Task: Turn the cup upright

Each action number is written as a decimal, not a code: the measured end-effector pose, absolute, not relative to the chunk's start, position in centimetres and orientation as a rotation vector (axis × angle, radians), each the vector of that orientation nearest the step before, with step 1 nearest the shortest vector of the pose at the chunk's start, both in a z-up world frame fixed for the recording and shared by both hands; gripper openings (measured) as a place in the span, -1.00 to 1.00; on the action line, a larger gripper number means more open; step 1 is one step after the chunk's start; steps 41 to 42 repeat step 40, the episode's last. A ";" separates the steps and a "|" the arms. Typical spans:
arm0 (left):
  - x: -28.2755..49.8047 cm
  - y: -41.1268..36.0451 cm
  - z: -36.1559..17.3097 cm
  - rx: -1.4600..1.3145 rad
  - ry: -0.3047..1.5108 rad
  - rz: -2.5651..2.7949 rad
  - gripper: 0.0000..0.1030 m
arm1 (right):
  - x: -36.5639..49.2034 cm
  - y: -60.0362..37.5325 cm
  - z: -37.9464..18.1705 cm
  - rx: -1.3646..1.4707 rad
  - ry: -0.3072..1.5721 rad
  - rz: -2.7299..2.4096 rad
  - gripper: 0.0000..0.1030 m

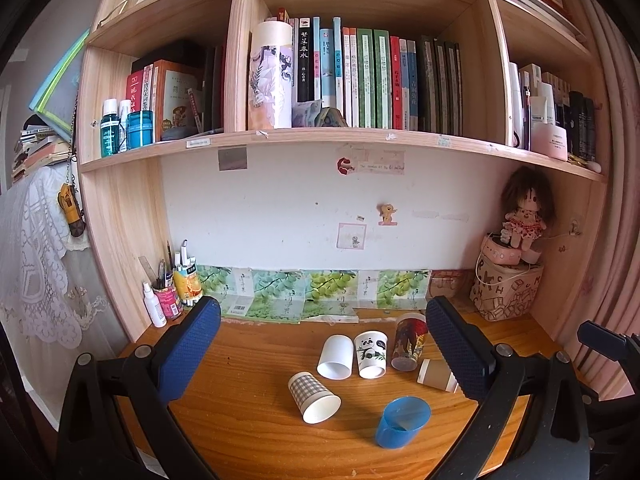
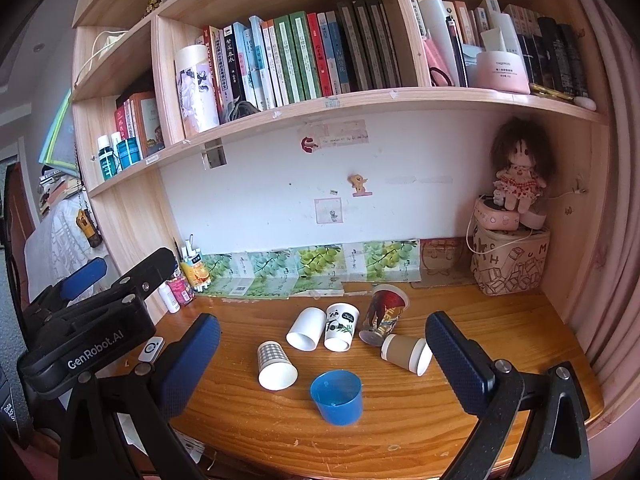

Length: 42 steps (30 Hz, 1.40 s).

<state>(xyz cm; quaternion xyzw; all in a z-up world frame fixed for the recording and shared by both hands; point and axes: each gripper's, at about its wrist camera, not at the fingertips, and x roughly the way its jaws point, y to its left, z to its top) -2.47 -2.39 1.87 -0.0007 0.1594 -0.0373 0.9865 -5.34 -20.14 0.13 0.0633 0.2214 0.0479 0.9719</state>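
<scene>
1. While both tools hover above the front edge of the tabletop [image 2: 400,420], neither touches a cup: left tool [image 1: 324,352] has its fingers spread wide apart with nothing between them; right tool [image 2: 324,364] likewise wide apart and empty.
2. Blue cup [image 2: 337,397] stands upright, mouth up, nearest the front edge, about mid-width.
3. Checked cup [image 2: 276,366] lies on its side just left of the blue cup, mouth toward the front edge.
4. White cup [image 2: 306,328] and panda cup [image 2: 340,327] lie side by side toward the back edge, touching or nearly so, mouths toward the front.
5. Red printed cup [image 2: 384,314] is tilted just right of the panda cup; whether it leans on anything, cannot tell.
6. Brown cup [image 2: 406,353] lies on its side near the right tool's right finger, mouth toward the right edge.
7. Doll [image 2: 518,172] sits on boxes in the back right corner.
</scene>
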 end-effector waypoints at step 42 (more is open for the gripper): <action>-5.2 -2.2 1.4 0.029 0.345 -0.093 0.99 | -8.0 -19.8 -0.4 0.199 0.452 0.154 1.00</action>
